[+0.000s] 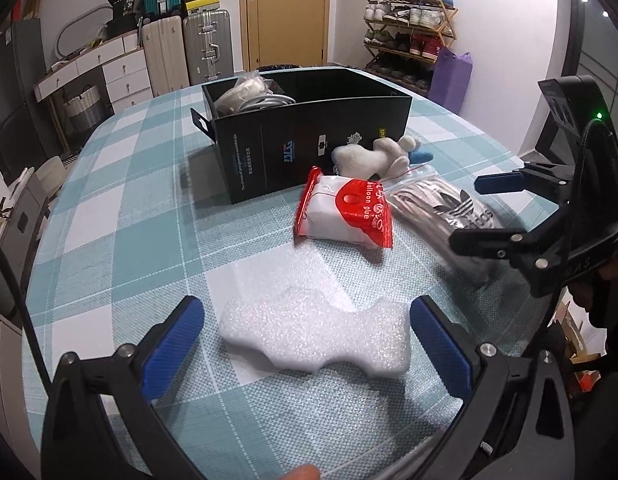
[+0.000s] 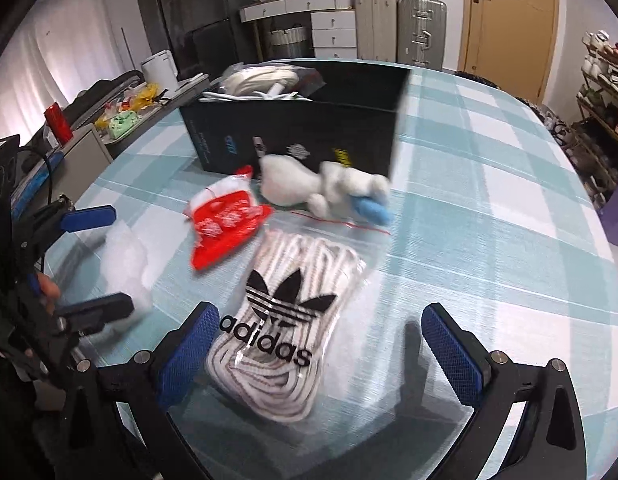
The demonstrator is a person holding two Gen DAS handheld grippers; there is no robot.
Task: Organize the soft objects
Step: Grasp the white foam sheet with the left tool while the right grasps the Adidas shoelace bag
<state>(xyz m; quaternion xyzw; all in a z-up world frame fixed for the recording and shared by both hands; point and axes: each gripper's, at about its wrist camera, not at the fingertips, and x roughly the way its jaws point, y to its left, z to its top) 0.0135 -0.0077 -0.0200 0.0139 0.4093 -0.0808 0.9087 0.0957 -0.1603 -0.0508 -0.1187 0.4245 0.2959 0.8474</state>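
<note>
A white foam piece (image 1: 317, 332) lies on the checked tablecloth between the open fingers of my left gripper (image 1: 305, 344); it also shows in the right wrist view (image 2: 125, 264). My right gripper (image 2: 321, 348) is open over a clear Adidas bag of white laces (image 2: 285, 332), also in the left wrist view (image 1: 445, 208). A red and white balloon glue packet (image 1: 345, 212) (image 2: 225, 220) and a white plush toy with a blue part (image 1: 373, 156) (image 2: 329, 188) lie in front of a black box (image 1: 309, 132) (image 2: 301, 120) holding white items.
The round table (image 1: 129, 208) has a teal and white checked cloth. Suitcases (image 1: 189, 48), drawers, a door and a shoe rack (image 1: 409, 28) stand behind it. The right gripper shows at the right of the left wrist view (image 1: 481, 208).
</note>
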